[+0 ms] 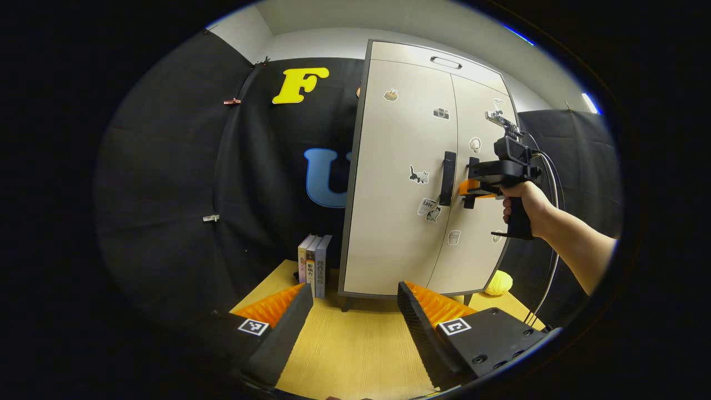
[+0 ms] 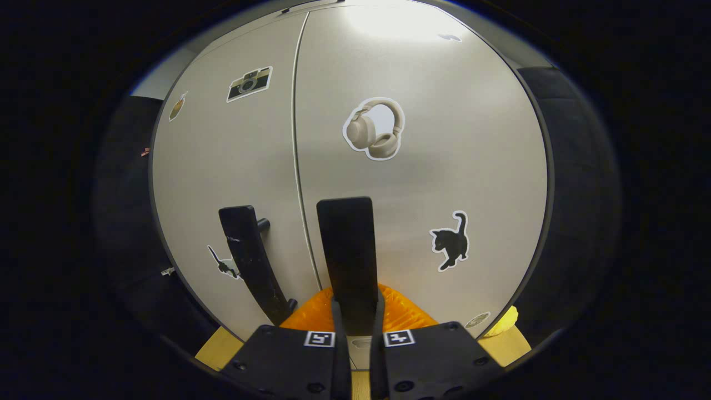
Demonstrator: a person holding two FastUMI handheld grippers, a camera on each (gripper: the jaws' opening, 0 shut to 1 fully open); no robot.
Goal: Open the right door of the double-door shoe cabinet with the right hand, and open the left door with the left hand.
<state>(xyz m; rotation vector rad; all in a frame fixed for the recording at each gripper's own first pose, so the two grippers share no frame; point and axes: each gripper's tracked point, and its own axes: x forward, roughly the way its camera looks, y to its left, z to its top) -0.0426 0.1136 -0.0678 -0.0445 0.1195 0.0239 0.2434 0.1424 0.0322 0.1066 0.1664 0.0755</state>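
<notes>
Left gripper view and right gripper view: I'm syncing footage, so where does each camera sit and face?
Left gripper view: rides the left tool, back from the cabinet, facing its front; a hand holds the right tool at the right door handle.
Right gripper view: rides the right tool, close up, shut on that handle.
Both views share the left door handle.
</notes>
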